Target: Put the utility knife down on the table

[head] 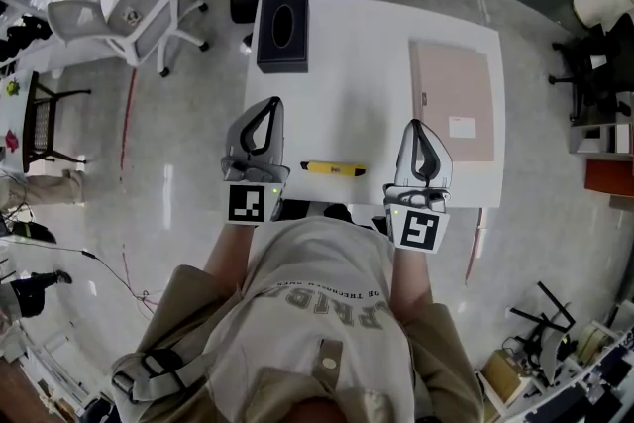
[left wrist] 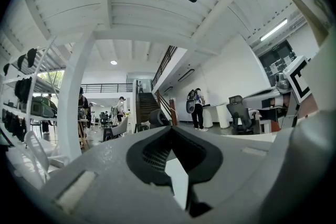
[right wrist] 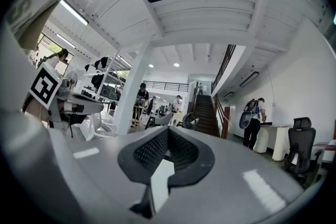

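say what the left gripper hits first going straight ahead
Probably the black tissue box ahead of the left gripper on the table; the gripper's height is unclear, so it may pass over.

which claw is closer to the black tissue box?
Left. The left claw points at the black tissue box from just short of it; the right claw is farther off, over by the beige pad.

The person holds the left gripper (head: pixel 267 109) and the right gripper (head: pixel 417 129) side by side, level, both pointing away from the body. Each gripper's jaws are closed together with nothing between them. Both forearms (head: pixel 226 258) reach forward from the torso.
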Available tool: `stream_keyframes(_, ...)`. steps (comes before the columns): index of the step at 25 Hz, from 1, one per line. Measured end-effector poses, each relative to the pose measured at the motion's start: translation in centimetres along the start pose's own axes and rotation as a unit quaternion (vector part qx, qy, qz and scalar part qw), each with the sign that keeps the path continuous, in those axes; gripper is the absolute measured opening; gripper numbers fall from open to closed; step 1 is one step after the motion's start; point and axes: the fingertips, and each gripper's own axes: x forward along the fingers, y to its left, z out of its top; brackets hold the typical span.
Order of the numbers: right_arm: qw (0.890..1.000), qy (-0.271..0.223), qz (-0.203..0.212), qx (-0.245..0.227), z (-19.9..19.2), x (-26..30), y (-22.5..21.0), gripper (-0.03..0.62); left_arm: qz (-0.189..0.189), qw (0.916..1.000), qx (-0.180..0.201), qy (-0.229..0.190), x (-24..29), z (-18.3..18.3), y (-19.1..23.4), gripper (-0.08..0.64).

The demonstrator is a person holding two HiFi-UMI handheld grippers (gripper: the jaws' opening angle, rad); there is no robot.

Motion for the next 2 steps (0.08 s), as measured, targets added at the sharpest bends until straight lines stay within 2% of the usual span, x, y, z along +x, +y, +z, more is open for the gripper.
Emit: stream_keyframes(2, 1.0, -0.009, 0.002, -0.004, 0.26, 0.1, -0.08, -0.002, 0.0, 1.0, 0.0, 0.005, -0.05, -0.25, -0.08, 0.012)
